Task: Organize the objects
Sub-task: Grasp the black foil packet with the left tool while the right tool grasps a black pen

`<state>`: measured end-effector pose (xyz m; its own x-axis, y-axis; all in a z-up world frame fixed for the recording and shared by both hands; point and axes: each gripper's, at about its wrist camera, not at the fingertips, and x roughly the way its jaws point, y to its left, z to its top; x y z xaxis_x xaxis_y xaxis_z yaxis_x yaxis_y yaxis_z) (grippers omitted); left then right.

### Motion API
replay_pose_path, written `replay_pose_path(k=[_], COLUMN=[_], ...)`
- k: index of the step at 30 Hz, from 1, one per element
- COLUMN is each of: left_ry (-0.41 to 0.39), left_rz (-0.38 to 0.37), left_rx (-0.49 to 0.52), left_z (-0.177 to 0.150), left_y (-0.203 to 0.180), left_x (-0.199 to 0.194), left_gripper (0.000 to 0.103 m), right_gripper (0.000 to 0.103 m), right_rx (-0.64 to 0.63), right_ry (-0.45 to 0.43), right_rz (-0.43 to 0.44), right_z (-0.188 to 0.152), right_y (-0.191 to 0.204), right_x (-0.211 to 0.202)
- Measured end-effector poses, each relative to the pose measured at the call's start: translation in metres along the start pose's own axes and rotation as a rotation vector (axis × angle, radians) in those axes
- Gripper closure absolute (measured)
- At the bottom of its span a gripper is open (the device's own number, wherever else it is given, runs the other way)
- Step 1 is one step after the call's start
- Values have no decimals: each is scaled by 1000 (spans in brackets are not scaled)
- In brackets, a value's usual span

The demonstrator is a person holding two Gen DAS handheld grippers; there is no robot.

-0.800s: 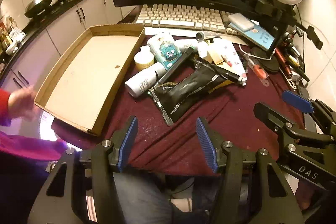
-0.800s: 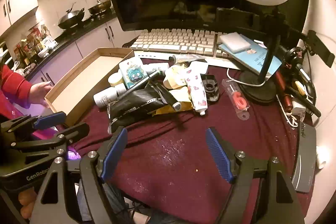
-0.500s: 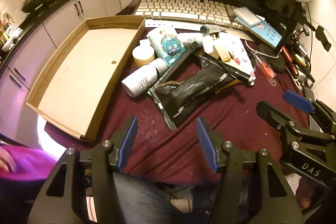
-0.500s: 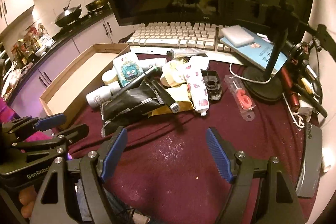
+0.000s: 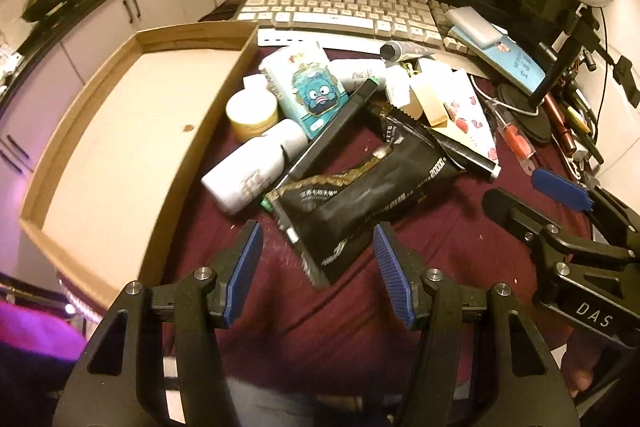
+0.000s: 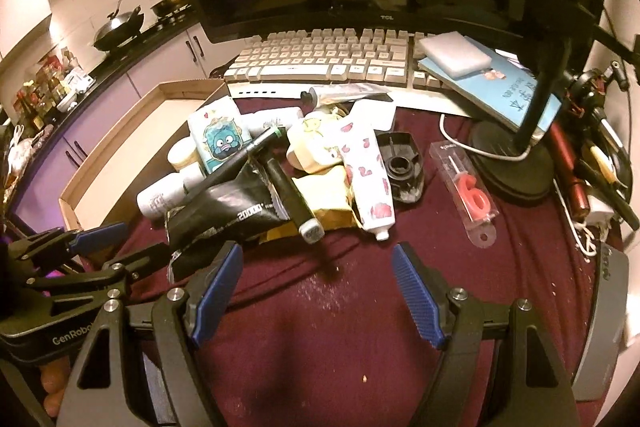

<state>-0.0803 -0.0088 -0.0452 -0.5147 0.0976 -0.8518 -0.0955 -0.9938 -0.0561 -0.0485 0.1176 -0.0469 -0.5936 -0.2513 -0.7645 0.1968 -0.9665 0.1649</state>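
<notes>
pile of objects (image 5: 360,131): heaped mid tabletop (image 5: 460,267), beside the cardboard tray (image 5: 132,147)
left tongs (image 5: 318,267): spread wide, empty
right tongs (image 6: 316,287): spread wide, empty
right view only: number 6 candle (image 6: 474,199)
left view only: tray's near rim

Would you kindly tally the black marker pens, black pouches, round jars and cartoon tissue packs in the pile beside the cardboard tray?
Black marker pens: 2
Black crinkled foil pouch: 1
Yellow round jar with pale lid: 1
Tissue pack with blue cartoon face: 1
Total: 5
</notes>
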Motion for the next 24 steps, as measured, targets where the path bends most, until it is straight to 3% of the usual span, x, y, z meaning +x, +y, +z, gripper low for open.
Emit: replay_pose_path(k=[7,10,19,21,22,24], left_ry=[-33,-24,-20,-17,-13,3], left_rz=[-85,-63,-144,-151,-159,-166], left_rx=[33,87,121,137,144,164], left_z=[17,22,28,26,25,24], left_y=[-3,-4,-3,-6,-7,-9], left_x=[11,18,33,33,33,35], left_gripper=[45,45,45,46,48,63], right_gripper=[26,26,26,35,36,41], right_rx=[0,-8,-11,-17,-23,-42], right_ry=[20,23,44,51,56,62], right_rz=[16,27,74,89,98,101], right_z=[14,18,28,30,32,34], right_y=[-2,-2,-5,-5,-4,-1], right_x=[21,27,40,41,43,45])
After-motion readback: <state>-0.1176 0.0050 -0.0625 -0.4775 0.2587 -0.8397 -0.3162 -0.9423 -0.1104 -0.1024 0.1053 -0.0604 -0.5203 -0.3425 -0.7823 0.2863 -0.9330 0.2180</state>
